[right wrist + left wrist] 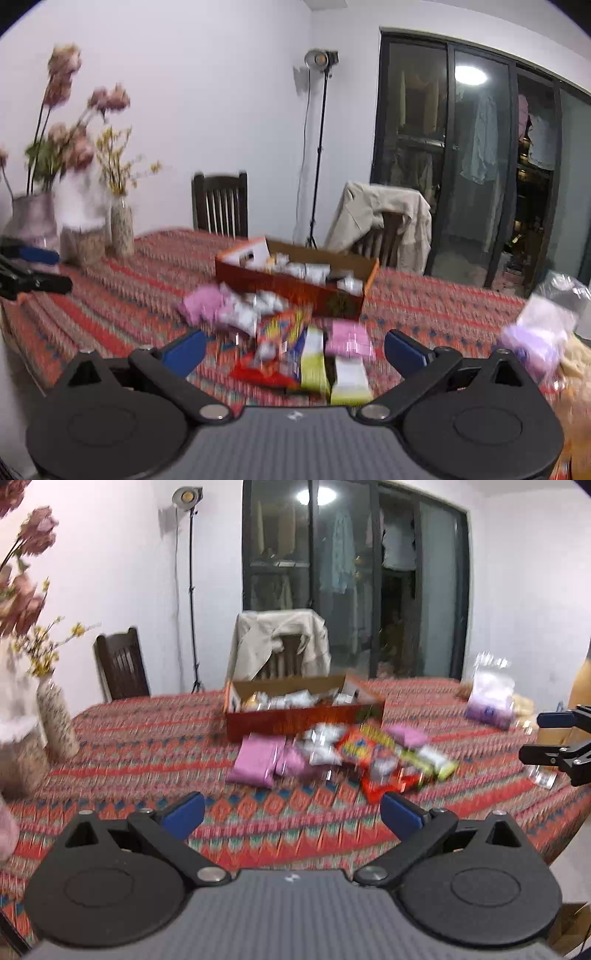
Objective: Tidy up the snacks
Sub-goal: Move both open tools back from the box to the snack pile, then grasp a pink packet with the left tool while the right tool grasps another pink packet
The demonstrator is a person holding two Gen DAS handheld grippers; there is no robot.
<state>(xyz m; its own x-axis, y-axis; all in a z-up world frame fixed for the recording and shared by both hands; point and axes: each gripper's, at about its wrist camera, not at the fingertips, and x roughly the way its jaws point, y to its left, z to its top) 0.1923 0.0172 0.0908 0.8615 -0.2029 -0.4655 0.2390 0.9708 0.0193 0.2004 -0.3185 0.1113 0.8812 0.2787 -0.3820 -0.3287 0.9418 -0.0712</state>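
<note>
A red cardboard box holding several small white packets sits mid-table. In front of it lies a loose pile of snacks: pink packets, white packets, a red and yellow bag and yellow-green bars. My left gripper is open and empty, above the tablecloth short of the pile. My right gripper is open and empty, just short of the pile; it also shows at the right edge of the left wrist view.
The table has a red patterned cloth. Vases with flowers stand at the left end. A clear bag with purple contents lies at the right. Two chairs, one draped with a beige coat, stand behind.
</note>
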